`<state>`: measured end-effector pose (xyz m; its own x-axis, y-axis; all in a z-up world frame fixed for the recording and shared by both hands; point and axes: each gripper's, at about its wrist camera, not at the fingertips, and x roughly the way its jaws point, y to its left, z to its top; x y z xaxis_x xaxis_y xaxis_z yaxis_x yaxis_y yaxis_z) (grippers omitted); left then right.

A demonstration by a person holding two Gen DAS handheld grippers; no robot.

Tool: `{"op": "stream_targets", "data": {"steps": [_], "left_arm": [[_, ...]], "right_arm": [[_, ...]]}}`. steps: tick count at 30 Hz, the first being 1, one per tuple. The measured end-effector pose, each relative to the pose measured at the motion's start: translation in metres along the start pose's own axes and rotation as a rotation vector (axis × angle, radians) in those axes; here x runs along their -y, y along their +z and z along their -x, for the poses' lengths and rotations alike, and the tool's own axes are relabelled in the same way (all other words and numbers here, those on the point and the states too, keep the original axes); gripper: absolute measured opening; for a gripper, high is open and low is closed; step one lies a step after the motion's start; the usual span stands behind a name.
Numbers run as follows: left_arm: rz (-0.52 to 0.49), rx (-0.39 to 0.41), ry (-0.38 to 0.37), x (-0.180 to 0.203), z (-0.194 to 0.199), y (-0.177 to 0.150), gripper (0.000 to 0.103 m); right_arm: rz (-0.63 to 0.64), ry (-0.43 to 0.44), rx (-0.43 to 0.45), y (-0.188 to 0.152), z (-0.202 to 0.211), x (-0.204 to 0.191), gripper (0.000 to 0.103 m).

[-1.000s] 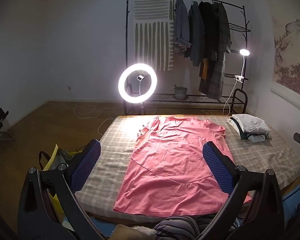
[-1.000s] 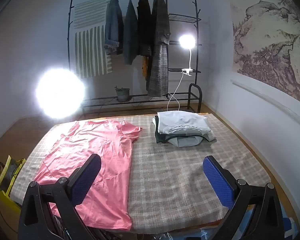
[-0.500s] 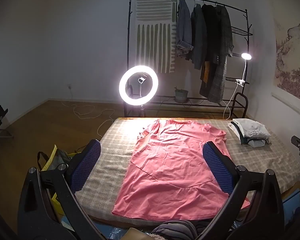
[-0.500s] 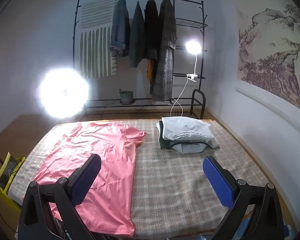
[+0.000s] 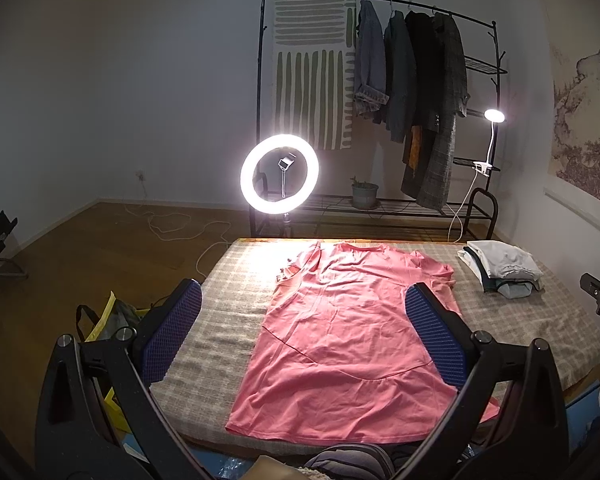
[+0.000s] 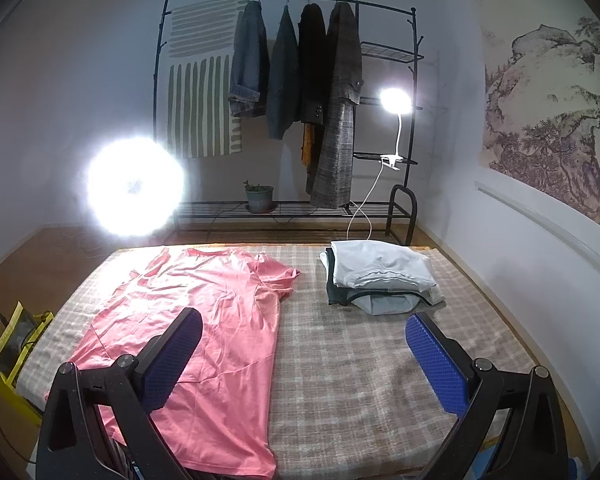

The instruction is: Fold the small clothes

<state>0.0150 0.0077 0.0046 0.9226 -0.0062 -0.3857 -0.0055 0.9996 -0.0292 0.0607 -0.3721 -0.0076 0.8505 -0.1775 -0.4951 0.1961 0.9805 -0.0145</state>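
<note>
A pink T-shirt (image 5: 348, 328) (image 6: 212, 316) lies spread flat on the checked bed cover (image 5: 228, 312) (image 6: 352, 360), neck toward the far edge and hem at the near edge. My left gripper (image 5: 300, 332) hangs open above the shirt's lower half, with nothing between its blue pads. My right gripper (image 6: 300, 360) is also open and holds nothing; it hovers over the shirt's right side and the bare cover. A stack of folded clothes (image 5: 500, 268) (image 6: 380, 276) sits at the far right of the bed.
A lit ring light (image 5: 279, 174) (image 6: 134, 188) stands behind the bed's far edge. A clothes rack (image 5: 412, 120) (image 6: 300, 100) with hanging jackets and a clip lamp (image 6: 396, 100) lines the back wall. A yellow bag (image 5: 108, 320) (image 6: 12, 344) sits on the floor at left.
Both grippers have pulled back and risen slightly, so the bed and shirt look a little farther away. The shirt and the folded stack have not moved.
</note>
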Motion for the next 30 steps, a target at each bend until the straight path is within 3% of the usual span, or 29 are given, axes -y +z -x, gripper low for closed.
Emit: {"op": "stream_targets", "data": {"steps": [30], "left_arm": [[-0.012,0.005,0.0,0.006,0.005,0.004,0.103]], "right_arm": [[-0.033,-0.001,-0.002,-0.003,0.0,0.014,0.103]]}}
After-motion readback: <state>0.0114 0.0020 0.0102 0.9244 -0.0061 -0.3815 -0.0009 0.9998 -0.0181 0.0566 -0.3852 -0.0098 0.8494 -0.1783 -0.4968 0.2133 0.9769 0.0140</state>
